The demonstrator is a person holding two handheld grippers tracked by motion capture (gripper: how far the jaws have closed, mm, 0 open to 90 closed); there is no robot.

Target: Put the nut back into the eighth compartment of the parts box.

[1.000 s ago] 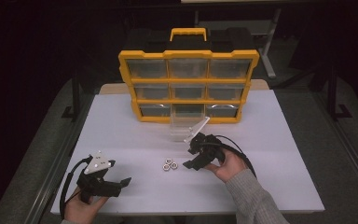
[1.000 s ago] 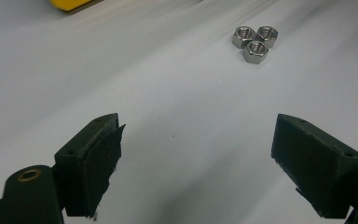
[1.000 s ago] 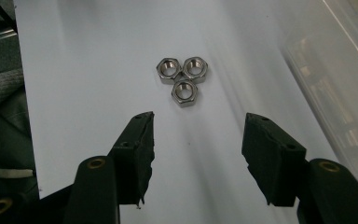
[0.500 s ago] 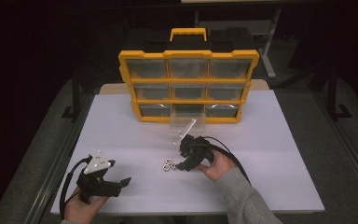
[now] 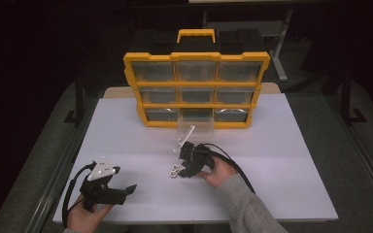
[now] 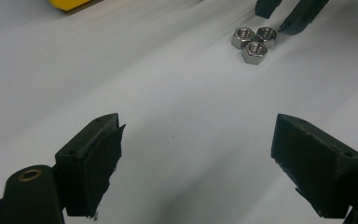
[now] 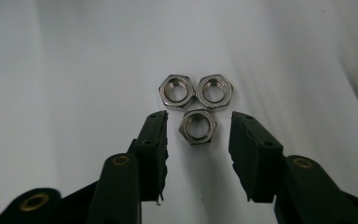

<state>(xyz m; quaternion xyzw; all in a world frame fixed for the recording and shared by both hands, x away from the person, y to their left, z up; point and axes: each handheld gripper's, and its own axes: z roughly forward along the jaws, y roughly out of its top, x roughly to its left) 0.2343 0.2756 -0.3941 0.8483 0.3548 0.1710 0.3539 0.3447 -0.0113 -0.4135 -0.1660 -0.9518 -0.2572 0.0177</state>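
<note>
Three steel hex nuts (image 7: 196, 106) lie touching in a cluster on the white table (image 5: 272, 145); the same nuts (image 5: 175, 171) (image 6: 253, 40) show in the other views. My right gripper (image 7: 198, 129) (image 5: 180, 167) is open, low over the table, its jaws standing either side of the nearest nut (image 7: 197, 126) without touching it. My left gripper (image 6: 196, 154) (image 5: 126, 190) is open and empty near the front left of the table, pointing towards the nuts. The right gripper's fingertips (image 6: 289, 23) appear just beyond the nuts in the left gripper view.
A yellow organiser (image 5: 196, 90) with clear drawers stands at the back of the table. One clear drawer (image 5: 194, 128) is pulled out and lies on the table before it, just behind my right gripper. Dark floor surrounds the table.
My right gripper has moved left and down from beside the pulled-out drawer to the nuts. The left gripper has stayed put.
</note>
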